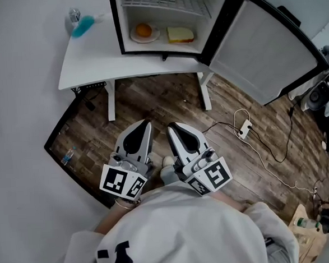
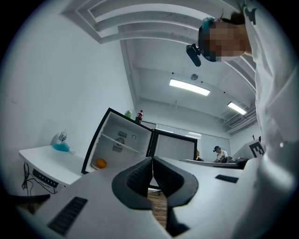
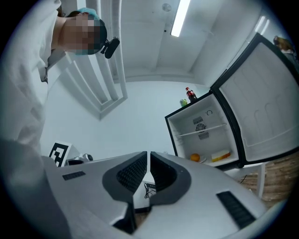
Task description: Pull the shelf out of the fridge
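Left gripper (image 1: 146,125) and right gripper (image 1: 172,126), both pressed together and empty, lower centre, must spread before reaching the white wire shelf (image 1: 167,4) up top.

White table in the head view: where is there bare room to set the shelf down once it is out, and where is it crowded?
Free: the white table, from the blue-filled bottle across to the fridge and out to its front edge. Crowded: the fridge floor, taken by an orange on its plate and a yellow food slice.
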The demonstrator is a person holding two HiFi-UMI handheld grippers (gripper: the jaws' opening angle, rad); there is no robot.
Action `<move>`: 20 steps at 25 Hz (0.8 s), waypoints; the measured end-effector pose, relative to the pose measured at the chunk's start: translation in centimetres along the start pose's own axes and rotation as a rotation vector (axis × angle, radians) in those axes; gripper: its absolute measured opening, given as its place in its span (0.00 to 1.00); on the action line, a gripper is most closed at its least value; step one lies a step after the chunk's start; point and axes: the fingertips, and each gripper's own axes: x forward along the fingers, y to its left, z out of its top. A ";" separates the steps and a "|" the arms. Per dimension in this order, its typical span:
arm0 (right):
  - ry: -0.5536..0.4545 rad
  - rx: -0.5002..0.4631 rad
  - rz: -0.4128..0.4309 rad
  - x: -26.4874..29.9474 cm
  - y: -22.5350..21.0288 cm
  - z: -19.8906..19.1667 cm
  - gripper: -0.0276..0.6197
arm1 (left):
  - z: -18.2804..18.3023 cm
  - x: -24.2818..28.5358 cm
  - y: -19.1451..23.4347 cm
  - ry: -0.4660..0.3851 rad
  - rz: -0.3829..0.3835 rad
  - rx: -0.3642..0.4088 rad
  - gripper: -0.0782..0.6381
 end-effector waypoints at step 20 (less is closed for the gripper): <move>0.002 0.024 -0.013 7.0 -13.8 1.3 0.10 | -1.0 14.5 4.4 -0.004 0.004 -0.015 0.12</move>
